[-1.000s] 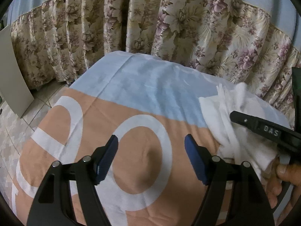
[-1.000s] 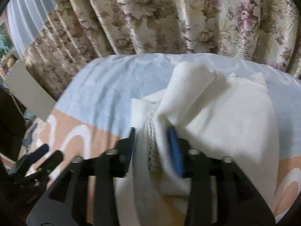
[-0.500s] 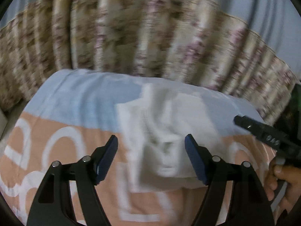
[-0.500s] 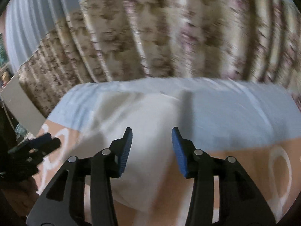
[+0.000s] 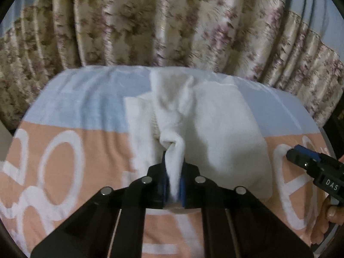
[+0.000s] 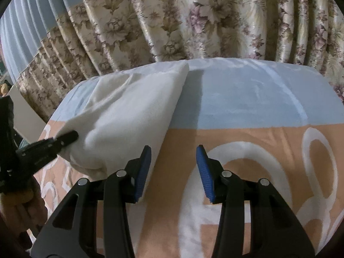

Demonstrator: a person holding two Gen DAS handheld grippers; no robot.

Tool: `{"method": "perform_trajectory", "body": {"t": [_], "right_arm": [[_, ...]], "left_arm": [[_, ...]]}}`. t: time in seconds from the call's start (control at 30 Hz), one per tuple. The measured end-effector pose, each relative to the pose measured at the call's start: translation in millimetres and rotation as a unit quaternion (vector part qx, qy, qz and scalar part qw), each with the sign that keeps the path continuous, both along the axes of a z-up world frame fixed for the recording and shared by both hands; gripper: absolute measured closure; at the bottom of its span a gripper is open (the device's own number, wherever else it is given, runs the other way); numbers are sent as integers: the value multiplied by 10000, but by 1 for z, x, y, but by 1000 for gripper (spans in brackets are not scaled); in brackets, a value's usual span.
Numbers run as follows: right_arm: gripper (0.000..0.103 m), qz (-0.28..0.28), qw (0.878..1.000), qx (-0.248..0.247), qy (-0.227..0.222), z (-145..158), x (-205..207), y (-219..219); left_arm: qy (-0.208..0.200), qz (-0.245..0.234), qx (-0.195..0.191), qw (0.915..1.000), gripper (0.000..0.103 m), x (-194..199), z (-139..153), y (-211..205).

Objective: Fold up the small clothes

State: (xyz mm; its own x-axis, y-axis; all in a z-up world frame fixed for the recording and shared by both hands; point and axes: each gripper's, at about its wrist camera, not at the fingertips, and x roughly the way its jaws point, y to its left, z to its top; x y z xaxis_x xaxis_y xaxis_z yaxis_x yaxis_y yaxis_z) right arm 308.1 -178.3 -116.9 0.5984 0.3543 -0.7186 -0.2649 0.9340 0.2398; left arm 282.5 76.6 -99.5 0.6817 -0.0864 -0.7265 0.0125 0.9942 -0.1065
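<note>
- White garment (image 5: 215,129) — bunched on the blue-and-peach sheet (image 5: 75,111), in front of the floral curtain (image 5: 172,21).
- Left gripper (image 5: 173,182) pinches the garment's near fold.
- Right gripper (image 6: 173,172) — jaws apart, empty, just right of the garment.

garment (image 5: 217,126) on bedspread (image 5: 86,111), curtain (image 5: 172,21) behind

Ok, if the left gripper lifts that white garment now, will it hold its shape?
Probably not. The white garment bunches into soft folds where the left gripper pinches it, so it should droop. It looks thin and light. The right gripper is open beside its edge, so that side would hang free.
</note>
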Motion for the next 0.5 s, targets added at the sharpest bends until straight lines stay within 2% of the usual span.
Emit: {"method": "perform_trajectory", "body": {"t": [0.13, 0.2, 0.27, 0.5], "right_arm": [[58, 188, 9998, -12, 8, -4, -1, 20], [58, 300, 9995, -79, 46, -9, -1, 33], [57, 371, 9991, -169, 108, -15, 0, 42], [52, 433, 9978, -418, 279, -38, 1, 48]], "left_arm": [[63, 165, 156, 9997, 95, -9, -8, 19], [197, 182, 109, 9996, 92, -10, -19, 26], [171, 156, 18, 9997, 90, -12, -25, 29], [92, 153, 122, 9998, 87, -18, -35, 27]]}}
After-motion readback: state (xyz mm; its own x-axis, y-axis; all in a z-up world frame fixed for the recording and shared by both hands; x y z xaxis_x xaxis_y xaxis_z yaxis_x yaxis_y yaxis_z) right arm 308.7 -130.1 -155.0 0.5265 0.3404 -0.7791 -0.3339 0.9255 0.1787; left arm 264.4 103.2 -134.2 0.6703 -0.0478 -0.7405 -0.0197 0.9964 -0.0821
